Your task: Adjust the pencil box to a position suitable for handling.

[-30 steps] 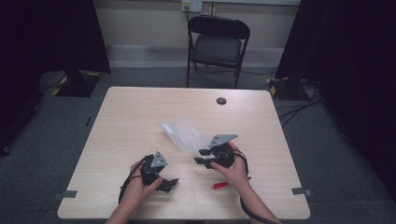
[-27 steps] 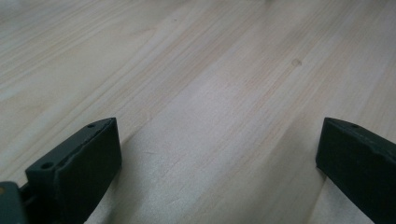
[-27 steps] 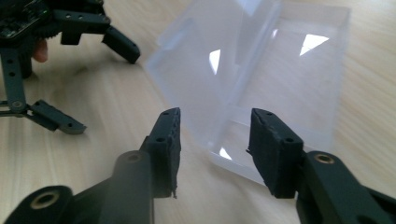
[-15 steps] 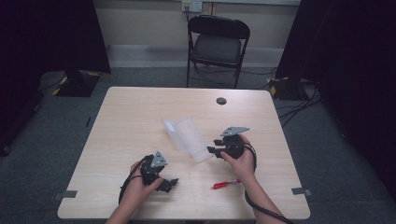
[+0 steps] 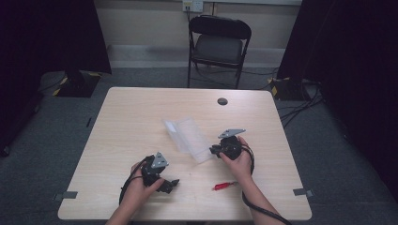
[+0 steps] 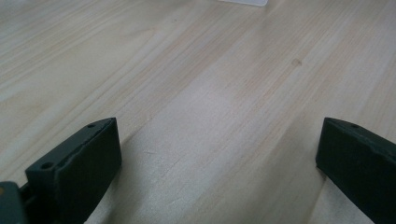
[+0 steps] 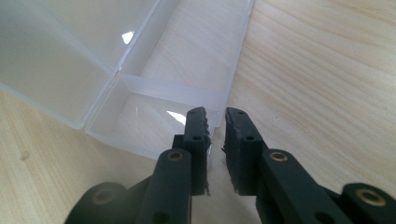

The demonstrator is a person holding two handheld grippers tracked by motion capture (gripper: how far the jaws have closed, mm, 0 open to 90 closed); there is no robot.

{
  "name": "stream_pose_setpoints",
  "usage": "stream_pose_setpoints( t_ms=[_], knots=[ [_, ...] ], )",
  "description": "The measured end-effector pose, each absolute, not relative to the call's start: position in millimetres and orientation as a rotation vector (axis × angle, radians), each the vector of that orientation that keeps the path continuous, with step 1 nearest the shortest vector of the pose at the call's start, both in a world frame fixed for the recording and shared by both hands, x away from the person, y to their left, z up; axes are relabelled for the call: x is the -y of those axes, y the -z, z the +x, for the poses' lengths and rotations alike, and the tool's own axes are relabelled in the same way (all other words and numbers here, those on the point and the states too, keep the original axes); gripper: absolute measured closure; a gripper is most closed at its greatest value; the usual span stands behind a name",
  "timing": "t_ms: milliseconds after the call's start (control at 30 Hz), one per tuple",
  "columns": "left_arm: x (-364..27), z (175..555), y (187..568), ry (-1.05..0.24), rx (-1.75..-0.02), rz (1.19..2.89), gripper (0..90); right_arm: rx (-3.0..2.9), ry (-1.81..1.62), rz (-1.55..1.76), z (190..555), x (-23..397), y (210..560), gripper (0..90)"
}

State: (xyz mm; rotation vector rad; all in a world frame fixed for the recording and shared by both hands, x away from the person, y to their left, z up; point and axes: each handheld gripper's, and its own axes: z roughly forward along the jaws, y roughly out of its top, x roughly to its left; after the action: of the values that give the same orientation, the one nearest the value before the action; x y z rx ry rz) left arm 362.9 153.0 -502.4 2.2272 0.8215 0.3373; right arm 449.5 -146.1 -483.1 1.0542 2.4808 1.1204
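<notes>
Grey carpeted room, dark curtains at both sides, a folding chair (image 5: pixel 219 44) behind the wooden table (image 5: pixel 141 117). A clear plastic box (image 5: pixel 187 138) lies open mid-table, its lid folded back. Right gripper (image 5: pixel 215 151) sits at the box's near corner; its jaws have just been closing and now pinch the thin box wall (image 7: pixel 215 123). Left gripper (image 5: pixel 172 183) rests low near the front edge, jaws wide apart over bare wood. A small red item (image 5: pixel 224 186) lies near the right forearm.
</notes>
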Motion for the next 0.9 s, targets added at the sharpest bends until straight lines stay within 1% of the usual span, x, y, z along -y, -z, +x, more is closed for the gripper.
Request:
stream_pose_setpoints(
  t_ms=[33,267,600,900],
  knots=[
    [-153,363,502,-0.338,-0.821,2.227,0.0,-2.475,-1.125,1.068,448,147,483,81.7],
    [-153,363,502,-0.338,-0.821,2.228,0.0,-2.492,-1.162,1.057,440,150,483,85.1],
    [-153,363,502,-0.338,-0.821,2.228,0.0,-2.517,-1.134,1.028,434,158,481,85.6],
    [-153,363,502,-0.338,-0.82,2.229,0.0,-2.53,-1.121,1.01,426,174,480,85.7]
  ],
)
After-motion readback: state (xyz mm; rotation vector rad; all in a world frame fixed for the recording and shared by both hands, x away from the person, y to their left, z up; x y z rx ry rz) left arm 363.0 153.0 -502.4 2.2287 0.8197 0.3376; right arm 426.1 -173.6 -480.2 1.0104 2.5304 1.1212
